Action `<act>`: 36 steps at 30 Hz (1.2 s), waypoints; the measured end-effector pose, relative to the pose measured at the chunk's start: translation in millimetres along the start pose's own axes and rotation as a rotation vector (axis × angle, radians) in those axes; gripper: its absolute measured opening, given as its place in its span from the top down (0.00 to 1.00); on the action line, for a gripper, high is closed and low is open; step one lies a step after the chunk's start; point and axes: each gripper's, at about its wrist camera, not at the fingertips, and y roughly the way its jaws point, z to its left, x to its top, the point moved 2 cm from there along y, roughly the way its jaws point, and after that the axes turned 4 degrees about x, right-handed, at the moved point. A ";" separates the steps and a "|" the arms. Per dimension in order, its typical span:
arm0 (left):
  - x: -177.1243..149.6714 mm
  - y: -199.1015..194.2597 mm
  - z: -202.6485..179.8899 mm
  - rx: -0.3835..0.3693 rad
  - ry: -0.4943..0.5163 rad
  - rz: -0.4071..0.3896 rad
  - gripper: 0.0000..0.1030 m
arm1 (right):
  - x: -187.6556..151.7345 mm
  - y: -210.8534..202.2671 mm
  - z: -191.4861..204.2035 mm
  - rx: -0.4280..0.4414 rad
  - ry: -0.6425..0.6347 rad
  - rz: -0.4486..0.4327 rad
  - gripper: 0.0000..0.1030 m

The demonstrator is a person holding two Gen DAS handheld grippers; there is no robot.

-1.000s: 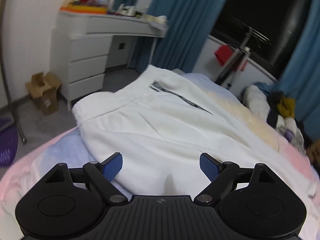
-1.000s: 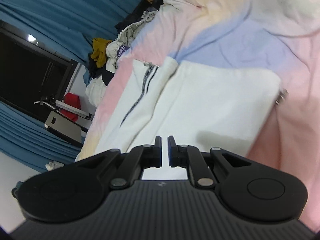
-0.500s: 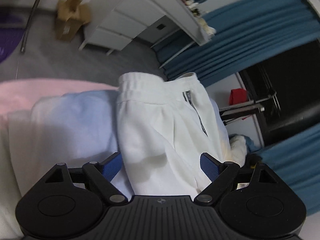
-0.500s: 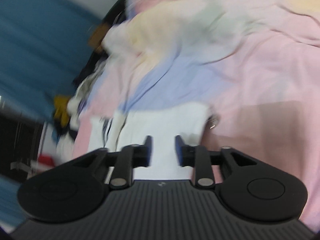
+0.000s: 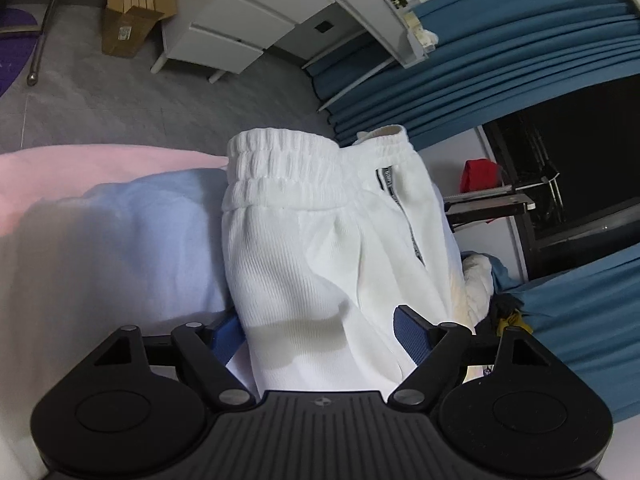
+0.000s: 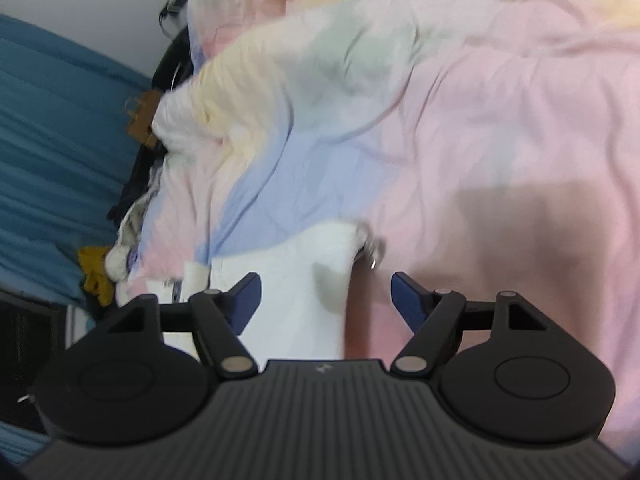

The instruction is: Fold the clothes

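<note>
While the white shorts point(image 5: 320, 248) lie on the pastel duvet point(image 5: 120, 240), the left gripper point(image 5: 320, 332) hangs just above their near end, tilted down. Its jaws are spread wide and closing, one blue pad point(image 5: 228, 336) at the garment's edge at 9 o'clock and the other resting over the cloth at 3 o'clock; white fabric sits between them, but neither pad visibly presses on it. In the left wrist view the shorts run from the gripper toward 12 o'clock, ending in a ribbed elastic waistband point(image 5: 280, 168), with a dark-trimmed side stripe point(image 5: 404, 216) toward 1 o'clock. Past the bed, a white drawer unit point(image 5: 240, 24) stands at 11 o'clock beside a cardboard box point(image 5: 132, 16), and blue curtains point(image 5: 500, 52) hang at 2 o'clock.

The right gripper point(image 6: 326, 300) also points down at the bed, its jaws apart and opening. In its blurred view the shorts' corner point(image 6: 296, 296) lies between the pads, nearer the 9 o'clock one, with nothing clamped. A small metal piece point(image 6: 374, 256) shows at the cloth's edge toward 1 o'clock; what it is cannot be told. Rumpled duvet fills the view from 12 to 4 o'clock, and a heap of clothes point(image 6: 100, 268) lies at 9 o'clock.
</note>
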 end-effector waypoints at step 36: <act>-3.6 -0.7 27.7 -0.276 -0.256 -0.013 0.92 | 6.9 7.4 34.6 0.255 -0.131 -0.018 0.92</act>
